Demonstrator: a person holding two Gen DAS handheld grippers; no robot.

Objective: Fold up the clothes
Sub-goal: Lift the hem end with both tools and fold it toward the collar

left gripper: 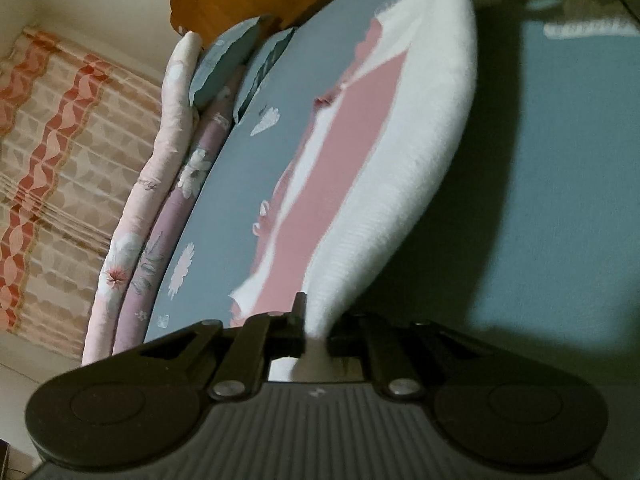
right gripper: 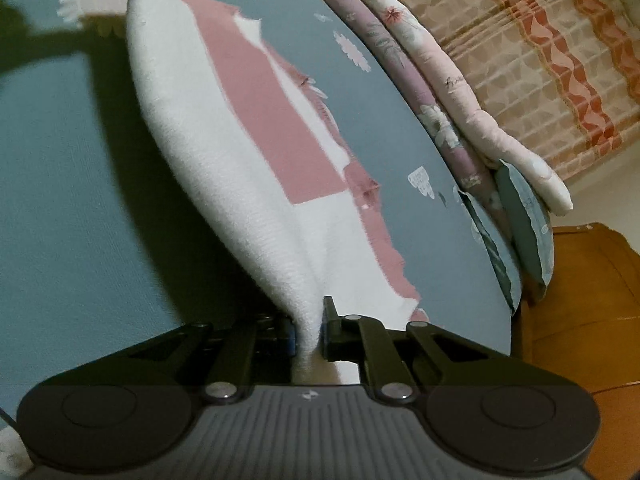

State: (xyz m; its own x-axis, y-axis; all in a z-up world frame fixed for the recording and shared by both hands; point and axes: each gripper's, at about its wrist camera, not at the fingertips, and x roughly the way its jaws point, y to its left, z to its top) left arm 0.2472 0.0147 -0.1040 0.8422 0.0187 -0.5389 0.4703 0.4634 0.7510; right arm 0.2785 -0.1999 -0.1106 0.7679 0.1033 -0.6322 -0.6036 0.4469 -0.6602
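No readable text; script on the pink quilt [right gripper: 454, 80] (too blurred).

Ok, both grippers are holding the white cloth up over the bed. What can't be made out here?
- Garment type: the cloth hangs bunched in both views, shape hidden by its own folds.
- Its corners: pinched inside the left gripper and right gripper, covered by the fingers.
- Bed below the cloth: left wrist view, lost in shadow.
- The person's hands: outside both views.

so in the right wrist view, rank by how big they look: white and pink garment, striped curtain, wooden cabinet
1. white and pink fuzzy garment, though nearness to the camera inflates it
2. orange-striped beige curtain
3. orange-brown wooden cabinet
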